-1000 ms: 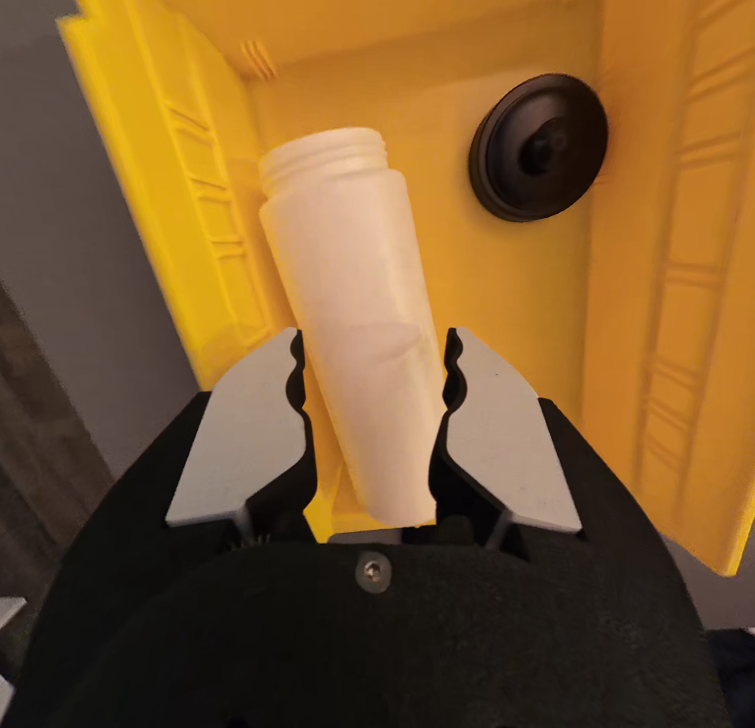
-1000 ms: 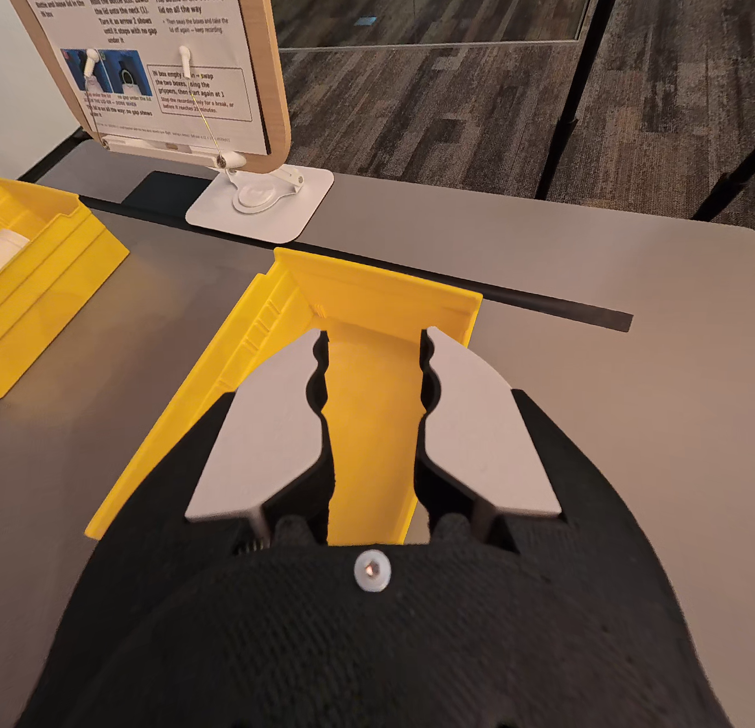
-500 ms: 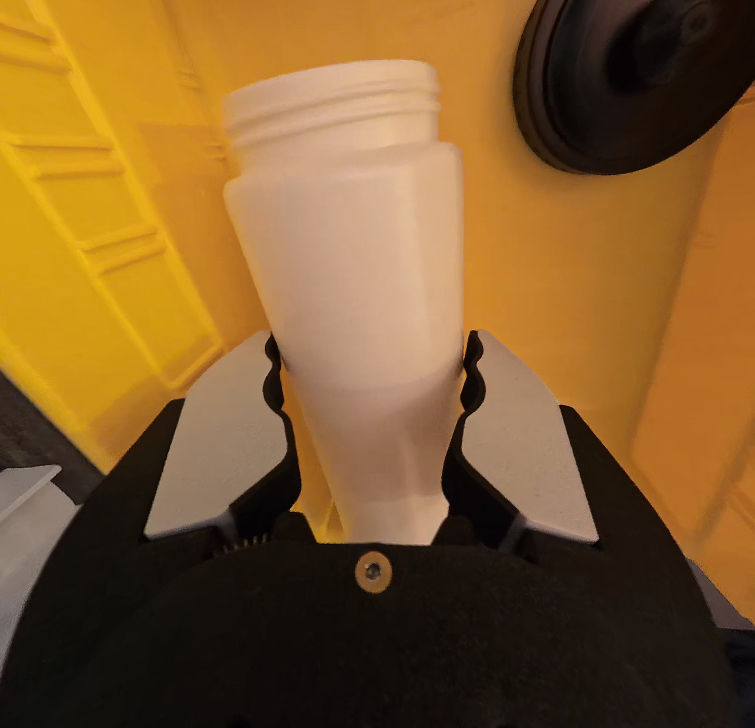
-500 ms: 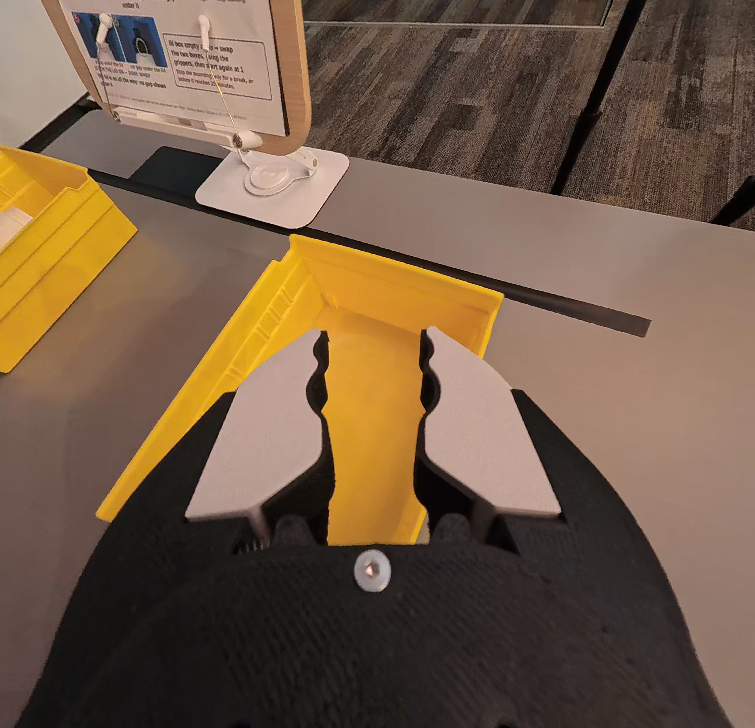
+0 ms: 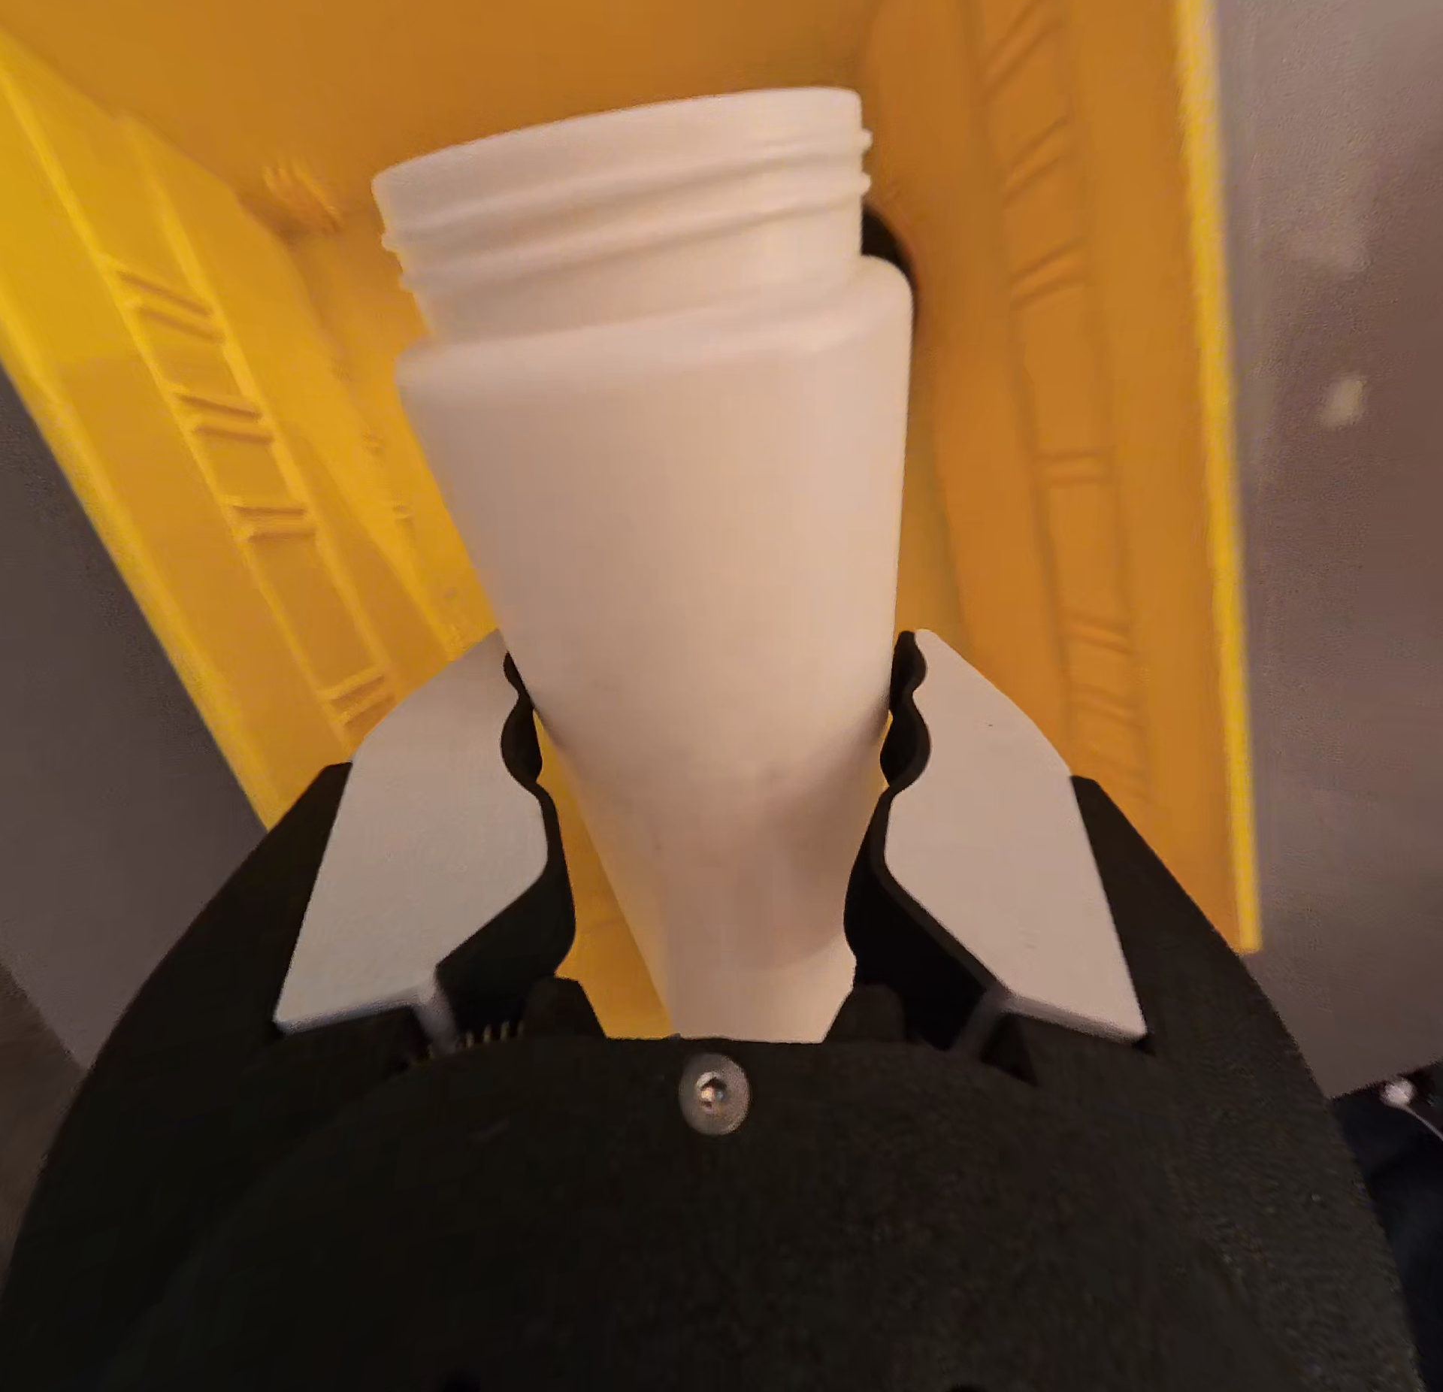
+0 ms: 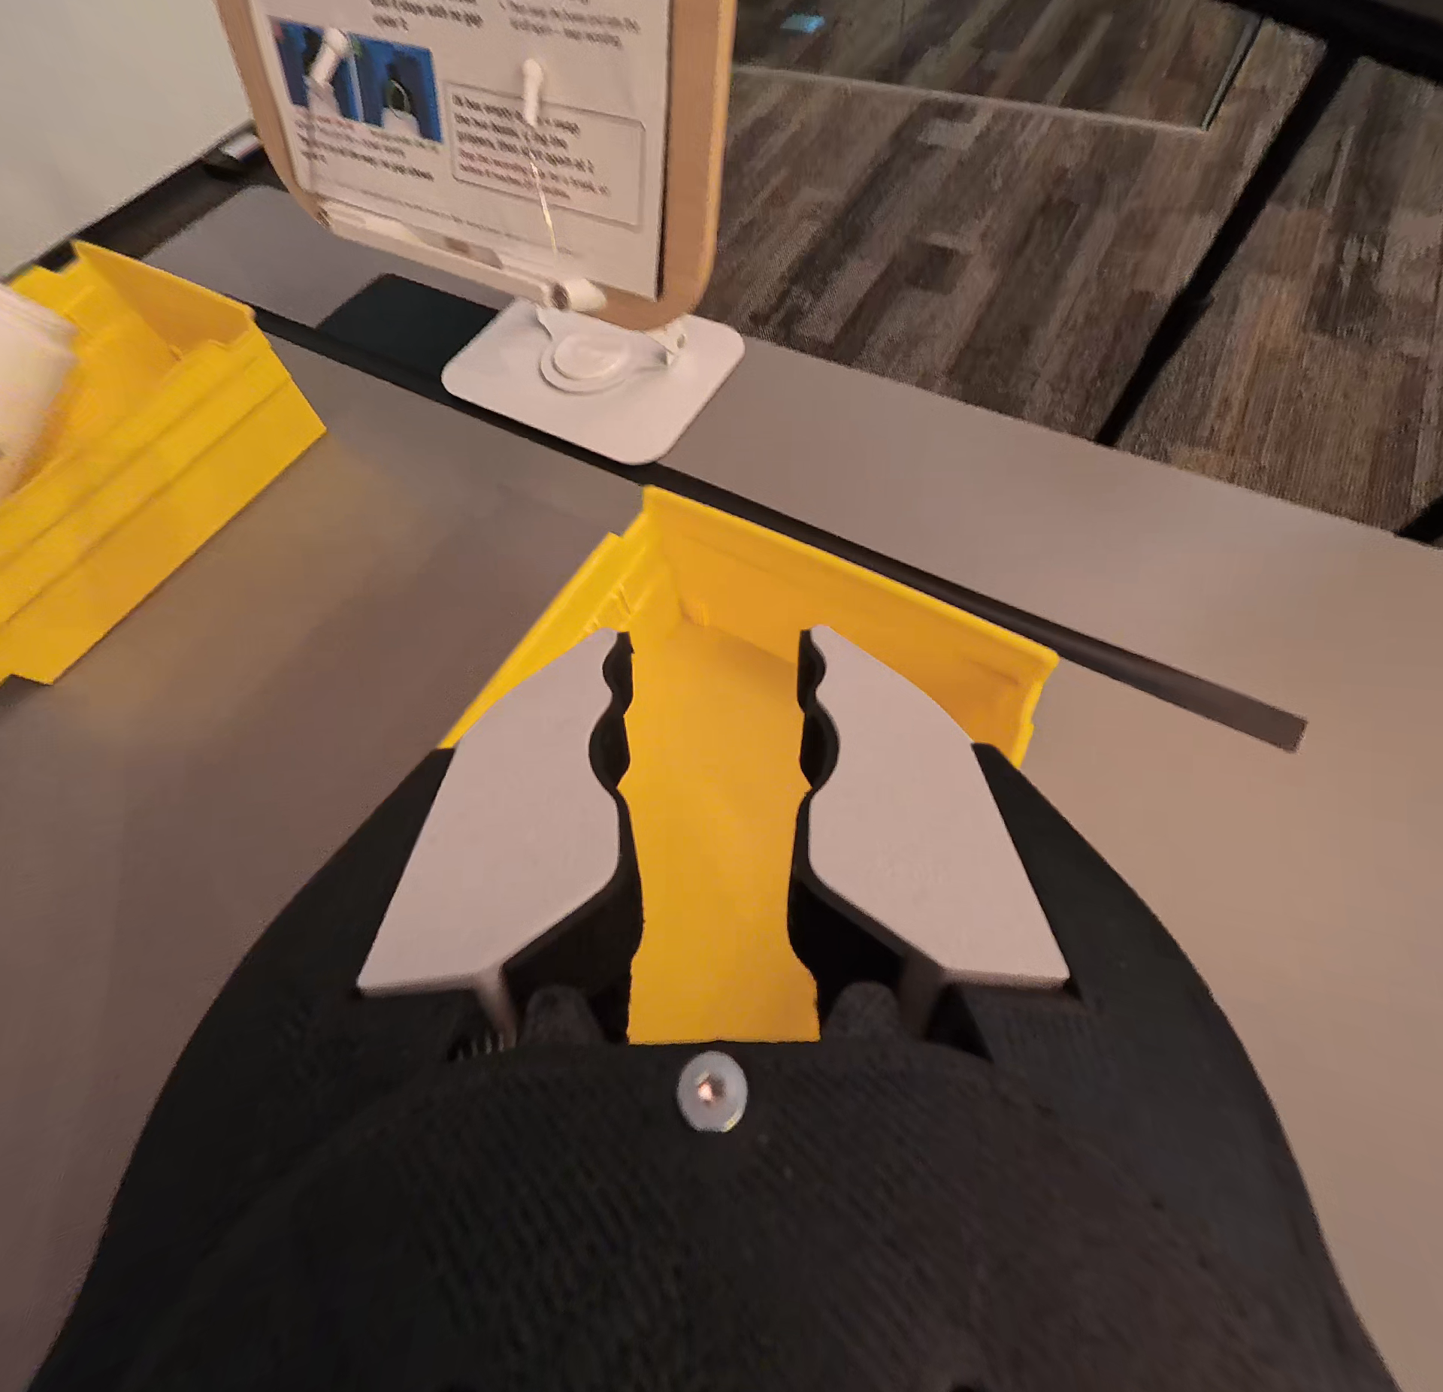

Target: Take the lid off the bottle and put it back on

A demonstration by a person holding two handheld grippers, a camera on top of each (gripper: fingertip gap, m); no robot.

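Grey desk (image 6: 1015, 495) spans mid-frame, with a black strip (image 6: 937, 589) running diagonally across it. Dark wood-plank floor (image 6: 1015, 222) fills upper right. White wall (image 6: 101, 66) upper left. Sign stand (image 6: 500, 105) on a white base at top centre. Dim warm light.

Black hand-held gripper (image 5: 707, 698), grey fingers (image 5: 422, 862)

Left tongs (image 5: 707, 722) clamped, right tongs (image 6: 712, 698) parted

You're at an office-style workstation: a grey table (image 6: 1015, 511) carrying yellow bins (image 6: 156, 449), a clipboard instruction sheet (image 6: 500, 105) on its stand, wood-patterned carpet (image 6: 1015, 206) beyond.
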